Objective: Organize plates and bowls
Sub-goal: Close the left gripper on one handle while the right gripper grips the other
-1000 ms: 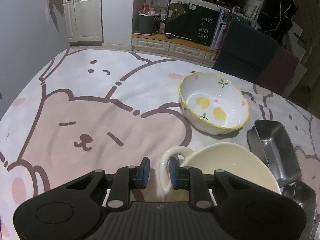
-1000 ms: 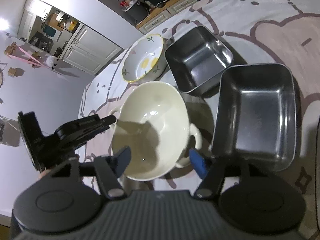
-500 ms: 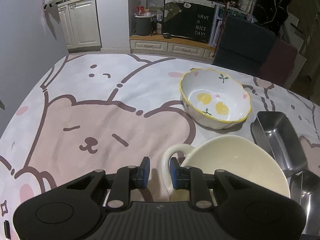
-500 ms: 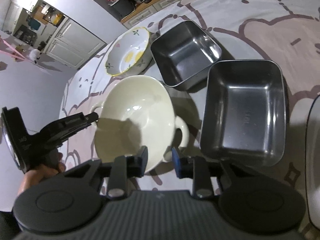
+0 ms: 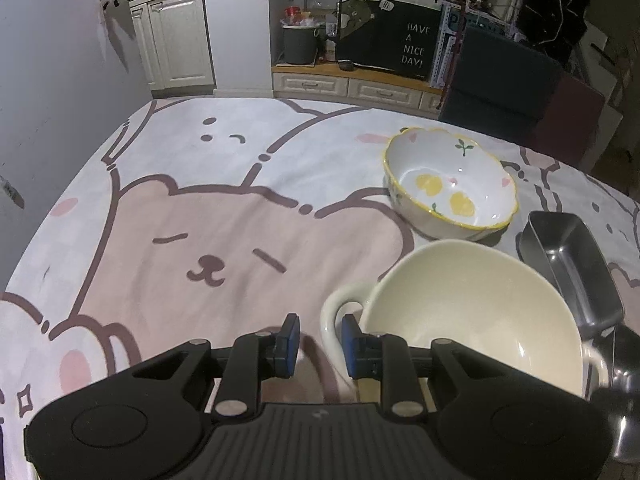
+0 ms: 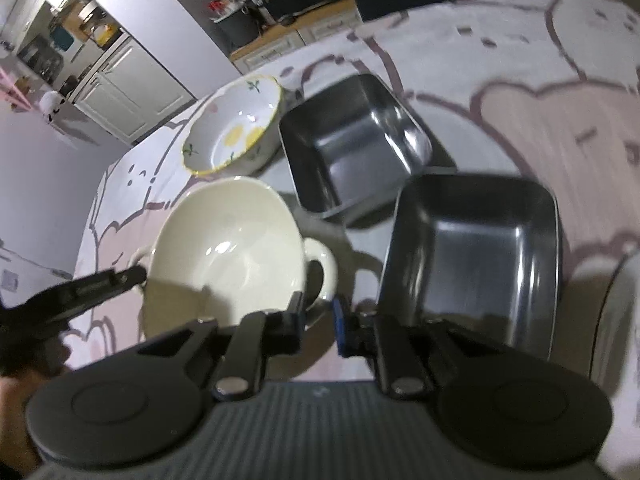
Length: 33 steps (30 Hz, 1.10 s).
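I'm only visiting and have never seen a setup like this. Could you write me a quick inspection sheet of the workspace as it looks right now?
Surface: table under a cloth printed with cartoon bears.
Job's things: cream two-handled bowl; flowered bowl with a yellow rim behind it; two steel trays, the smaller tray and the larger tray, all empty.
Clutter: nothing seen.
Grippers: left gripper has one handle of the cream bowl between its fingers; right gripper is closing on the opposite handle.
Cables: nothing seen.
Surroundings: dim room, white cabinets, a black sign reading HAVE A NICE DAY, dark chairs.
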Each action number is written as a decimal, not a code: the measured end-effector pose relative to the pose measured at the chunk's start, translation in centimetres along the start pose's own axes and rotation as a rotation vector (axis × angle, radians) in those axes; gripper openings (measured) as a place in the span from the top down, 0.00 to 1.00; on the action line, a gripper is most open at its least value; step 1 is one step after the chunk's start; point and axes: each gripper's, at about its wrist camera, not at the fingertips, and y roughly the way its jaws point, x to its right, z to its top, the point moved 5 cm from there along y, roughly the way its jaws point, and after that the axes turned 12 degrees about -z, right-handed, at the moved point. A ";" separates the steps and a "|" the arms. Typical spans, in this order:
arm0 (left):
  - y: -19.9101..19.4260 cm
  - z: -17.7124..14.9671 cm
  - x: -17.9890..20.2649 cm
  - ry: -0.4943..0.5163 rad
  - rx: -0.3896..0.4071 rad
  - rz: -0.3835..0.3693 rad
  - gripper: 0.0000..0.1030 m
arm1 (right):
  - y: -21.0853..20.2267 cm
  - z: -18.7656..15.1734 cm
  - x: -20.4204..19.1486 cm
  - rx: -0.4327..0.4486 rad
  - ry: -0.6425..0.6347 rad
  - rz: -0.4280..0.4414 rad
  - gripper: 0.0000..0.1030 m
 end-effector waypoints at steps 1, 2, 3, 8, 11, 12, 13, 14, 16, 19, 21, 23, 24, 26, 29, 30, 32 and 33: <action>-0.1 -0.1 -0.1 0.000 -0.001 0.001 0.74 | 0.1 0.3 -0.1 0.005 -0.002 0.000 0.85; -0.2 -0.3 -0.3 0.001 0.000 0.003 0.72 | 0.3 0.6 -0.3 0.013 -0.007 0.000 0.85; -0.3 -0.4 -0.4 0.002 0.001 0.002 0.72 | 0.4 0.9 -0.5 0.022 -0.015 0.000 0.86; -0.7 -0.5 -0.9 -0.020 0.010 -0.036 0.75 | 0.8 1.8 -0.3 0.029 -0.008 0.032 0.87; -1.9 0.1 -1.4 -0.066 0.076 -0.081 0.75 | 0.8 2.4 0.5 0.011 0.041 0.067 0.83; -2.1 0.3 -1.6 -0.092 0.091 -0.103 0.76 | 0.8 2.7 0.5 0.014 0.045 0.075 0.80; -2.2 0.5 -1.7 -0.111 0.099 -0.126 0.76 | 0.8 2.8 0.5 0.017 0.044 0.076 0.76; -2.3 0.5 -1.7 -0.123 0.101 -0.147 0.76 | 0.7 3.0 0.4 0.020 0.043 0.076 0.74; -1.8 0.6 -1.4 -0.128 0.090 -0.174 0.75 | 0.9 3.1 0.0 0.011 0.028 0.095 0.63; -1.3 0.7 -0.9 -0.099 0.079 -0.172 0.69 | 1.4 3.1 -1.2 0.001 -0.025 0.092 0.54; -1.2 0.8 -1.1 -0.110 0.076 -0.182 0.67 | 1.5 3.0 -1.9 0.013 -0.069 0.069 0.53; -1.2 0.9 -1.3 -0.118 0.073 -0.195 0.67 | 1.5 3.0 -2.2 0.025 -0.091 0.055 0.53; -1.2 1.0 -1.5 -0.123 0.075 -0.208 0.67 | 1.5 3.0 -2.3 0.026 -0.094 0.053 0.53; -1.4 1.1 -1.7 -0.133 0.090 -0.230 0.67 | 1.7 3.0 -2.3 0.022 -0.094 0.052 0.53; -1.0 1.1 -1.8 -0.120 0.074 -0.221 0.67 | 1.9 2.9 -2.1 0.011 -0.082 0.059 0.54; -0.7 1.0 -1.7 -0.118 0.061 -0.222 0.67 | 2.0 2.8 -1.9 0.002 -0.076 0.056 0.58; -0.2 0.8 -1.7 -0.111 0.038 -0.220 0.67 | 2.3 2.8 -1.7 -0.010 -0.072 0.040 0.65; 0.1 0.7 -1.7 -0.110 0.027 -0.221 0.67 | 2.5 2.8 -1.7 -0.014 -0.076 0.032 0.68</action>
